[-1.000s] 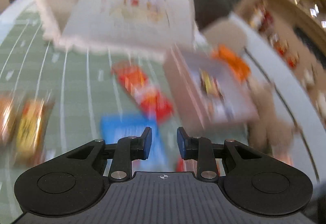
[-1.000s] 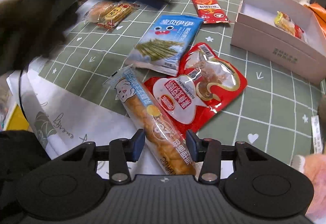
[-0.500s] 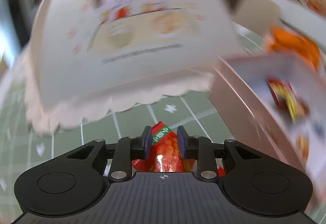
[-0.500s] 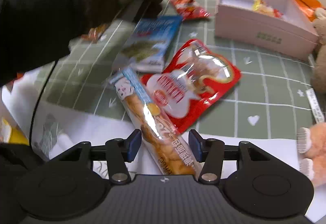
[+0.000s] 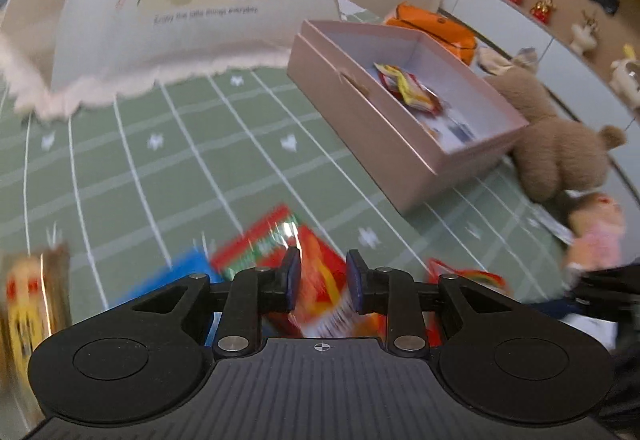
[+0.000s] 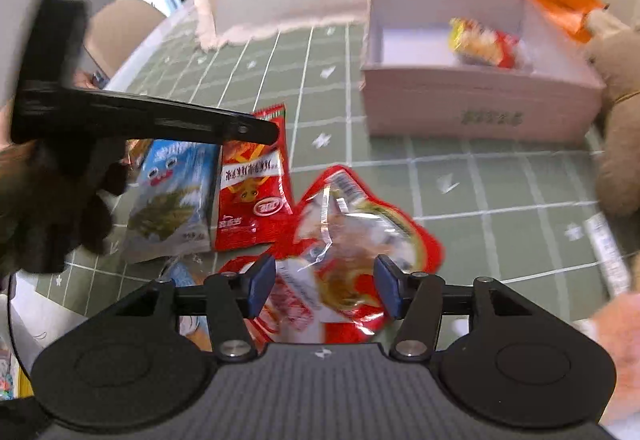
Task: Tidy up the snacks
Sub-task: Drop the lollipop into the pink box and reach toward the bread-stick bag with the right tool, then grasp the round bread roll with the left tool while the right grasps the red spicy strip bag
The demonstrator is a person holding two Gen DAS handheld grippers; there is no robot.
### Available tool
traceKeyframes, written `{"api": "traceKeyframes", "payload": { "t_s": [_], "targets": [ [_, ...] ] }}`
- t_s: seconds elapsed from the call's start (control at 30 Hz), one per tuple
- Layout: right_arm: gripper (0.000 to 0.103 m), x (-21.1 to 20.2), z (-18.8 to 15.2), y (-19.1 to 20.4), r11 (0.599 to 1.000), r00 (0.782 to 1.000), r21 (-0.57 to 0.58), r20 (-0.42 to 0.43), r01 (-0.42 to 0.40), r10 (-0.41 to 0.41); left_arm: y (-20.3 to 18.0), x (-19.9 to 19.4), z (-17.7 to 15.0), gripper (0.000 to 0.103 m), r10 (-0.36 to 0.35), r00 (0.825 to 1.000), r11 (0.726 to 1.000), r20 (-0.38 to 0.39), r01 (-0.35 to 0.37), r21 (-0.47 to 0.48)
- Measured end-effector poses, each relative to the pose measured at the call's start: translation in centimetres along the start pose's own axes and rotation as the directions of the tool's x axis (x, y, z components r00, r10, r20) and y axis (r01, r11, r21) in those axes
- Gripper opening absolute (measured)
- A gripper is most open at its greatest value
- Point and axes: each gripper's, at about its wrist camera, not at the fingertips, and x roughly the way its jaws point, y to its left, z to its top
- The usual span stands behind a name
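Note:
My left gripper (image 5: 319,279) is shut on a small red snack packet (image 5: 320,280) and holds it above the green grid mat. The same packet (image 6: 253,188) hangs from the left gripper's fingers (image 6: 256,130) in the right wrist view. The pink open box (image 5: 400,128) with one yellow-red snack (image 5: 406,88) inside stands to the right; it also shows in the right wrist view (image 6: 472,112). My right gripper (image 6: 324,286) is open over a large red clear-window packet (image 6: 352,236). A blue seaweed packet (image 6: 170,200) lies at the left.
A white dome food cover (image 5: 192,8) stands at the back of the mat. A brown plush toy (image 5: 556,144) and an orange pouch (image 5: 436,28) sit beside the box. A yellow snack (image 5: 28,304) lies at the far left. A pink doll (image 5: 596,236) lies at the right edge.
My left gripper has lifted the small red packet off the mat and pulled back from the dome cover. My right gripper has moved forward from the long bread stick packet over the large red packet.

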Motion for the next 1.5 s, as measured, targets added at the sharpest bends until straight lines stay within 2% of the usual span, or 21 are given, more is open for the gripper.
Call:
{"api": "traceKeyframes", "payload": {
  "t_s": [0.07,0.2,0.27,0.37,0.43,0.5,0.63,0.77,0.83,0.87,0.93,0.97,1.03,1.13,1.2,1.27,1.37,1.5],
  "targets": [
    [0.071,0.9,-0.1,1.2,0.998,0.999,-0.044,0.02,0.036,-0.036,0.0,-1.1,-0.7,0.028,-0.01,1.0,1.0,-0.01,0.01,-0.017],
    [0.072,1.2,-0.3,1.9,0.98,0.994,-0.165,0.036,0.11,-0.105,1.2,-4.3,-1.9,0.028,0.066,0.997,0.993,0.044,-0.061,-0.104],
    [0.073,0.9,-0.3,0.9,0.976,0.988,-0.16,0.041,0.151,-0.146,2.3,-5.7,-2.5,0.028,0.099,0.994,0.979,0.052,-0.088,-0.186],
    [0.072,0.6,0.0,-0.5,0.968,0.976,-0.132,0.055,0.215,-0.209,4.2,-7.4,-3.5,0.028,0.181,0.983,0.934,0.043,-0.158,-0.321],
    [0.072,0.1,0.3,-0.3,0.967,0.977,-0.145,0.084,0.209,-0.198,5.0,-8.2,-4.2,0.028,0.225,0.973,0.906,0.051,-0.19,-0.377],
    [0.072,-0.3,1.0,0.8,0.978,0.989,-0.169,0.099,0.126,-0.111,5.4,-8.7,-4.9,0.028,0.24,0.969,0.886,0.048,-0.199,-0.419],
    [0.072,0.4,2.3,4.5,0.967,0.991,-0.256,0.131,0.016,0.018,5.3,-8.8,-5.7,0.028,0.194,0.981,0.89,0.029,-0.164,-0.425],
    [0.071,4.1,4.2,6.2,0.965,0.993,-0.26,0.117,0.02,0.01,4.7,-9.0,-6.5,0.028,0.175,0.984,0.889,0.025,-0.147,-0.434],
    [0.066,5.7,4.8,6.1,0.969,0.997,-0.248,0.081,0.003,0.017,4.3,-9.3,-6.7,0.028,0.153,0.988,0.894,0.03,-0.126,-0.431],
    [0.057,6.1,4.9,5.9,0.969,0.998,-0.245,0.056,-0.009,0.023,4.1,-9.6,-6.9,0.028,0.141,0.989,0.899,0.032,-0.114,-0.422],
    [0.053,6.1,4.6,5.6,0.967,0.999,-0.253,0.031,-0.029,0.038,2.7,-9.7,-6.7,0.028,0.099,0.995,0.929,0.028,-0.082,-0.361],
    [0.048,5.9,4.4,5.4,0.964,0.999,-0.261,0.016,-0.042,0.048,1.8,-9.5,-6.5,0.028,0.071,0.997,0.947,0.016,-0.062,-0.316],
    [0.047,5.0,4.0,4.5,0.967,0.999,-0.253,-0.001,-0.044,0.045,0.0,-9.1,-6.4,0.028,0.022,0.999,0.967,-0.025,-0.027,-0.255],
    [0.047,3.6,3.3,2.5,0.976,1.0,-0.216,0.001,0.014,-0.014,-2.2,-8.1,-6.6,0.028,-0.076,0.991,0.969,-0.112,0.047,-0.242],
    [0.048,2.1,2.9,1.1,0.981,1.0,-0.195,0.014,0.006,-0.003,-3.3,-7.4,-6.7,0.028,-0.155,0.975,0.96,-0.161,0.11,-0.257],
    [0.048,0.4,2.1,-0.1,0.983,0.999,-0.183,0.034,-0.003,0.009,-4.2,-6.5,-6.7,0.028,-0.199,0.961,0.954,-0.192,0.145,-0.262],
    [0.05,-1.1,1.0,-1.1,0.986,0.999,-0.167,0.049,0.009,-0.001,-4.4,-5.0,-6.4,0.028,-0.199,0.959,0.948,-0.201,0.136,-0.287],
    [0.05,-1.7,-0.5,-1.5,0.992,0.999,-0.127,0.035,0.002,0.002,-4.3,-3.4,-5.6,0.031,-0.14,0.974,0.94,-0.176,0.074,-0.333]
  ]
}}
